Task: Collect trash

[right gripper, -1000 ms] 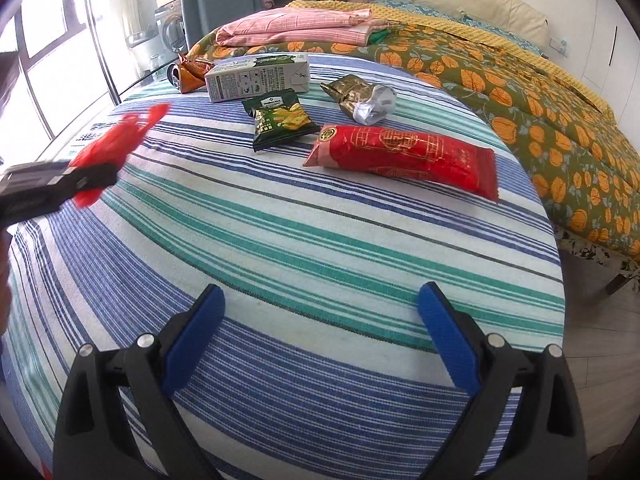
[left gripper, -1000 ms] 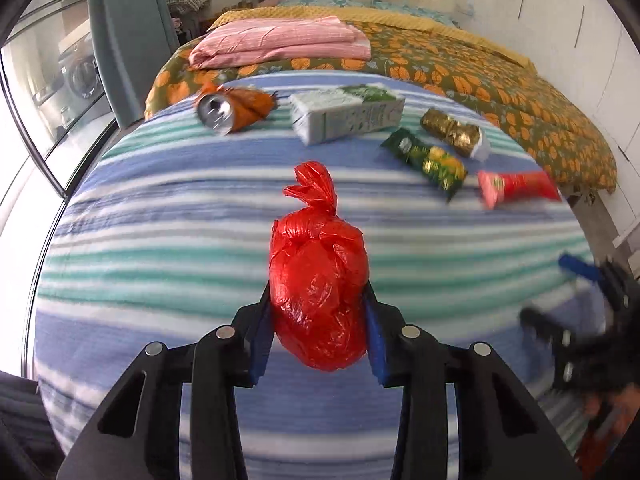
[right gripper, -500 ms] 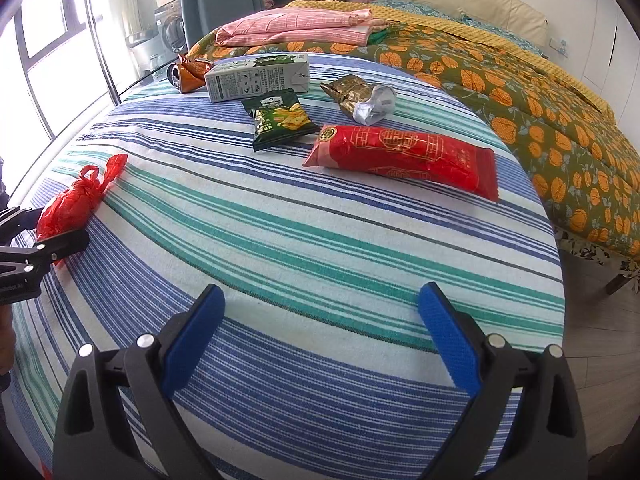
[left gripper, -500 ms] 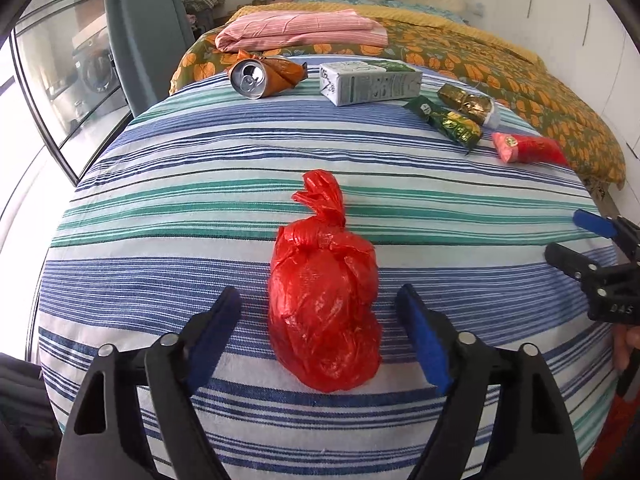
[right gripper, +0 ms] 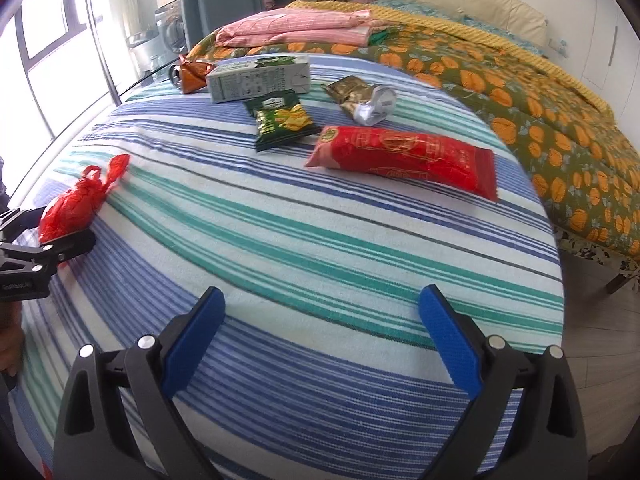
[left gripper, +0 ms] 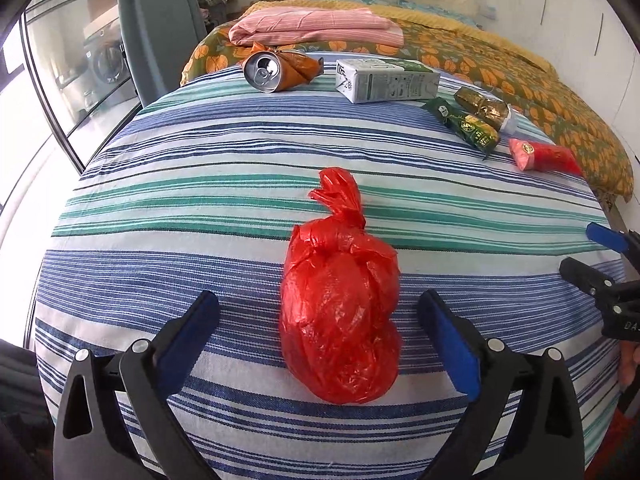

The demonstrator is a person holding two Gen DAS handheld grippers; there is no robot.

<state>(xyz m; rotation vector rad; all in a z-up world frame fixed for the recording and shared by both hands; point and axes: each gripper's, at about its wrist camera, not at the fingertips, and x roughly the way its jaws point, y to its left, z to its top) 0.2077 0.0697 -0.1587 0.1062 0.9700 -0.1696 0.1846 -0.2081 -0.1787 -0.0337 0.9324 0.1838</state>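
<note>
A tied red plastic bag [left gripper: 340, 312] lies on the striped round table [left gripper: 200, 184], between the spread fingers of my open left gripper [left gripper: 320, 320], untouched; it also shows in the right wrist view [right gripper: 76, 204]. At the far side lie a crushed orange can [left gripper: 276, 70], a milk carton [left gripper: 384, 80], a green snack packet [left gripper: 466, 126], a gold wrapper [left gripper: 486, 108] and a red snack packet [left gripper: 544, 156]. My right gripper [right gripper: 320, 320] is open and empty over the table's near edge, with the red snack packet [right gripper: 404, 160] ahead of it.
A bed with an orange-flowered cover [right gripper: 520, 92] and folded pink bedding [right gripper: 296, 28] stands behind the table. Glass doors [right gripper: 60, 60] are on the left. The floor [right gripper: 600, 320] shows past the table's right edge.
My left gripper opened and let go of the red bag, which now lies on the table. The right gripper has hardly moved.
</note>
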